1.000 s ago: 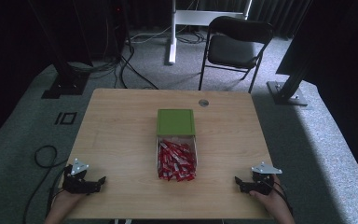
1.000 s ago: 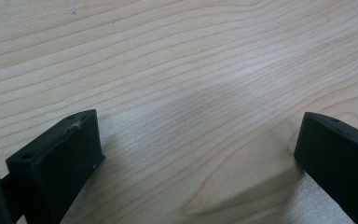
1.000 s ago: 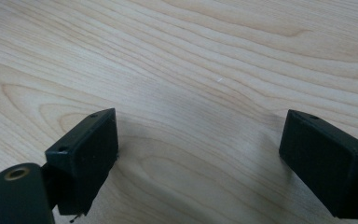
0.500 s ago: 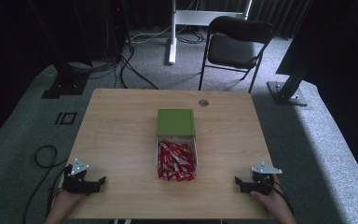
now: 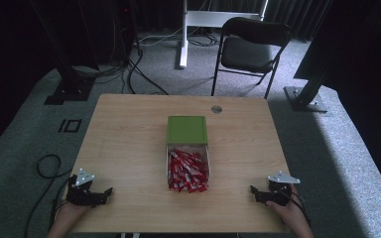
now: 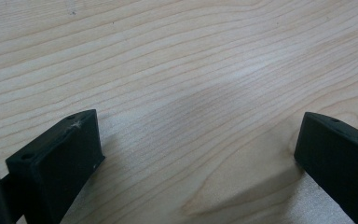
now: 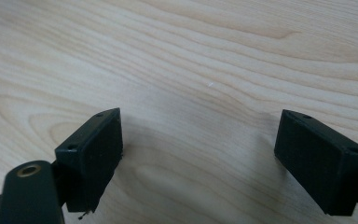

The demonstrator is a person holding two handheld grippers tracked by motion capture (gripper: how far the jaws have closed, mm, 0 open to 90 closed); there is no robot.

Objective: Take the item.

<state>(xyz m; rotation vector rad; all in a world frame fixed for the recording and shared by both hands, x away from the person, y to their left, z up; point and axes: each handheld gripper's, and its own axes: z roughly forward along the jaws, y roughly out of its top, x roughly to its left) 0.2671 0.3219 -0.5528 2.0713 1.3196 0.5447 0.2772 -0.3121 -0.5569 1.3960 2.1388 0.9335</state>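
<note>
Both hands rest at the near table [image 5: 129, 148] corners, seemingly a waiting pose: left gripper [image 5: 104, 192] and right gripper [image 5: 255, 191] spread wide, grasping nothing. The clear box [image 5: 188, 167] of red packets, green lid [image 5: 187, 130] behind it, lies between and ahead of them. Nothing has moved since a second ago

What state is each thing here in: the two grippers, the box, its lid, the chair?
Left gripper: open, holding nothing, low over the table.
Right gripper: open, holding nothing.
Clear box: uncovered, full of red packets.
Green lid: off, flat behind the box.
Folding chair: unfolded, nobody seated.
</note>
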